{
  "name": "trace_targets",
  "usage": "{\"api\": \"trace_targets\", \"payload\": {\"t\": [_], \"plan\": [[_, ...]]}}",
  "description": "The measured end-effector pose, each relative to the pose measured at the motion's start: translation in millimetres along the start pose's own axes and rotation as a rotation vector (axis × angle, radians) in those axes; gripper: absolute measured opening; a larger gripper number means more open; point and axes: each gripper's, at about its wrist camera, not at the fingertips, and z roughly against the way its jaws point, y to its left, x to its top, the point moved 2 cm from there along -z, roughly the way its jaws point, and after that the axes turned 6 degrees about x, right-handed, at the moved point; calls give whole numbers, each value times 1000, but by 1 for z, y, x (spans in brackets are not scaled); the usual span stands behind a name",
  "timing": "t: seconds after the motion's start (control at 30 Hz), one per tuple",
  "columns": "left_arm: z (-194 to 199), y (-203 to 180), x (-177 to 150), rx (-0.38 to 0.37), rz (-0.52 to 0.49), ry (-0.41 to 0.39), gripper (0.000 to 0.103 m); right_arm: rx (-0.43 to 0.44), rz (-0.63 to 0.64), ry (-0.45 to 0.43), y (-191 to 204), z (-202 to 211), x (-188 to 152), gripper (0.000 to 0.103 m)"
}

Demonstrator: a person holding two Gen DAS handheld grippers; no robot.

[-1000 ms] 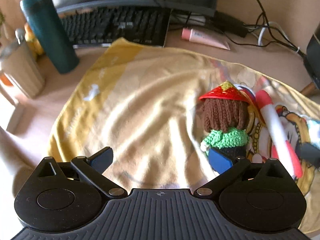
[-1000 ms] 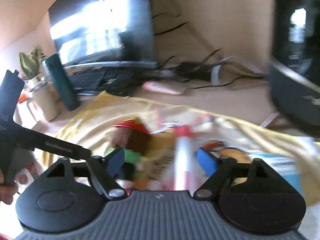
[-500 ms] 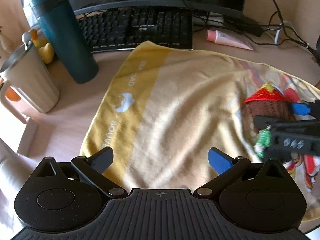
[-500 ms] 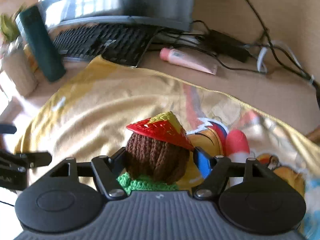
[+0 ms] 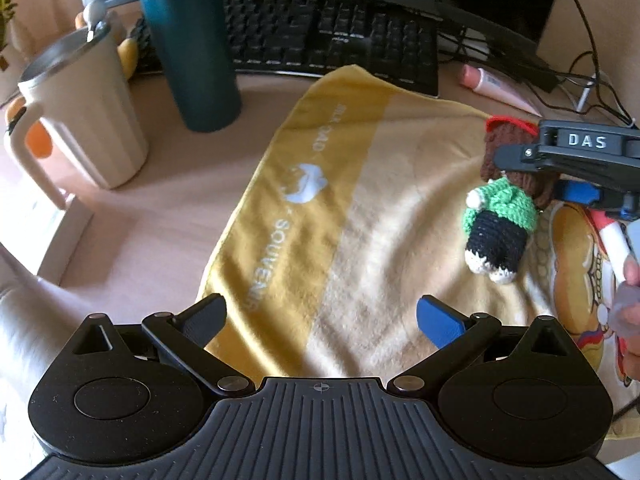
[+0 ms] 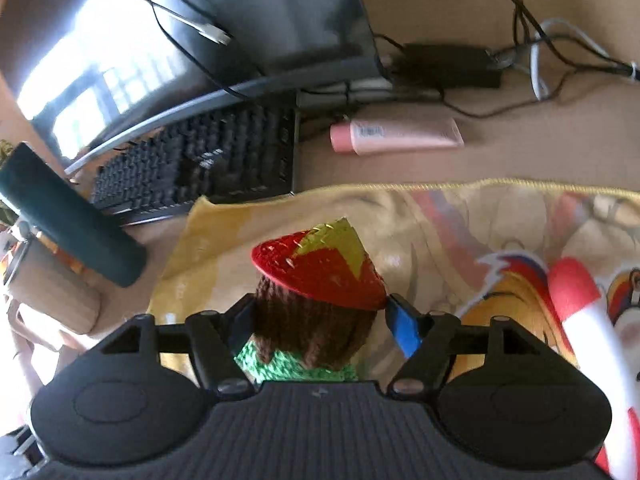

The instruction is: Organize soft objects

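A crocheted doll [image 5: 500, 216] with brown hair, a red cone hat [image 6: 320, 272], a green top and black legs is at the right side of a yellow towel [image 5: 320, 200]. My right gripper [image 6: 320, 320] is shut on the doll's head, one finger on each side of the hair. In the left wrist view that right gripper [image 5: 536, 176] reaches in from the right edge, and the doll's legs hang below it; whether they touch the towel I cannot tell. My left gripper [image 5: 322, 316] stands open over the towel's near edge with nothing between its fingers.
A red and white tube-shaped item [image 6: 580, 312] lies on the towel [image 6: 440, 216] right of the doll. A teal flask [image 5: 188, 40], a cream mug [image 5: 88, 108], a black keyboard [image 5: 328, 36] and a pink tube [image 5: 492, 86] stand behind. Cables [image 6: 520, 48] run at the back right.
My right gripper came down over the doll and shut on its head. My left gripper drew away to the left, so the doll now sits at the right of its view.
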Motion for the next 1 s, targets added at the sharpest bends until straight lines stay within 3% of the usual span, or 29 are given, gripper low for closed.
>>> {"api": "trace_targets", "payload": {"t": [0.07, 0.1, 0.17, 0.2, 0.3, 0.43, 0.47, 0.57, 0.73, 0.87, 0.93, 0.97, 1.0], "plan": [[-2, -2, 0, -13, -3, 16, 103, 67, 61, -44, -5, 30, 6, 74], [-4, -5, 0, -22, -5, 24, 103, 57, 113, -79, -8, 47, 8, 81], [-7, -12, 2, -49, -12, 37, 103, -56, 265, -157, -18, 86, 7, 95], [-8, -18, 4, -69, -18, 39, 103, -133, 368, -171, -25, 103, 2, 96], [-11, -35, 13, -124, -43, 32, 103, -264, 566, -101, -45, 117, -25, 94], [-16, -44, 23, -103, -57, 32, 103, -316, 602, -2, -67, 93, -53, 80], [-17, -43, 23, -96, -58, 39, 103, -336, 594, 21, -73, 86, -56, 74], [-20, -42, 19, -91, -61, 68, 103, -272, 479, 80, -95, 81, -56, 32], [-13, -51, 17, -156, -48, 77, 103, -152, 209, -75, -105, 114, -34, 31], [-10, -72, 18, -189, -93, 77, 103, -36, -27, -113, -110, 99, -17, 31], [-11, -83, 18, -190, -117, 84, 103, -39, -44, -102, -108, 84, -17, 34], [-12, -88, 19, -196, -128, 89, 103, -35, -35, -97, -107, 80, -18, 40], [-13, -94, 19, -202, -142, 94, 103, -36, -19, -93, -106, 82, -20, 53]]}}
